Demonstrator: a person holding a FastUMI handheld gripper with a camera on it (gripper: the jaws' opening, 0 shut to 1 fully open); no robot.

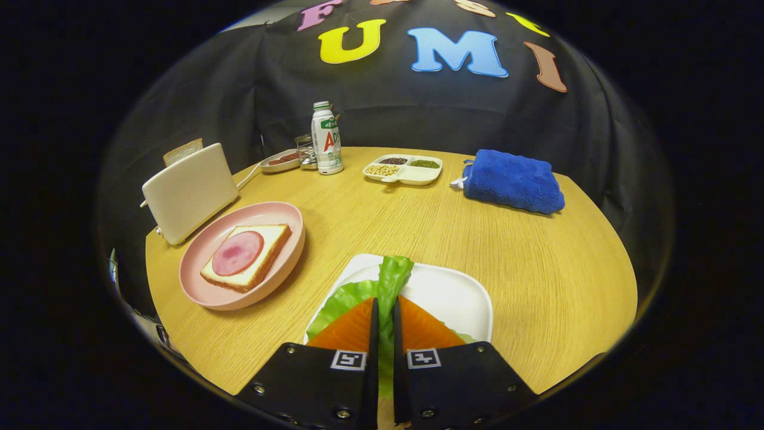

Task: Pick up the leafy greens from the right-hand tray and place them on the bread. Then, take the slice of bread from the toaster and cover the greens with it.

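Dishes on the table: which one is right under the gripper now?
The white square tray, directly beneath the gripper, whose fingers are shut on the leafy greens. The pink plate lies beside it; the divided tray stands far beyond.

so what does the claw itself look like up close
The claw has two flat, wedge-shaped fingers mounted on black angular blocks. Each block carries a small square black-and-white marker near its inner top corner and silver screws along its edges. No cables are visible.

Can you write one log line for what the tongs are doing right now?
tongs: shut on lettuce leaf | leaf: over white tray | bread on pink plate: not yet covered | toaster slice: still in
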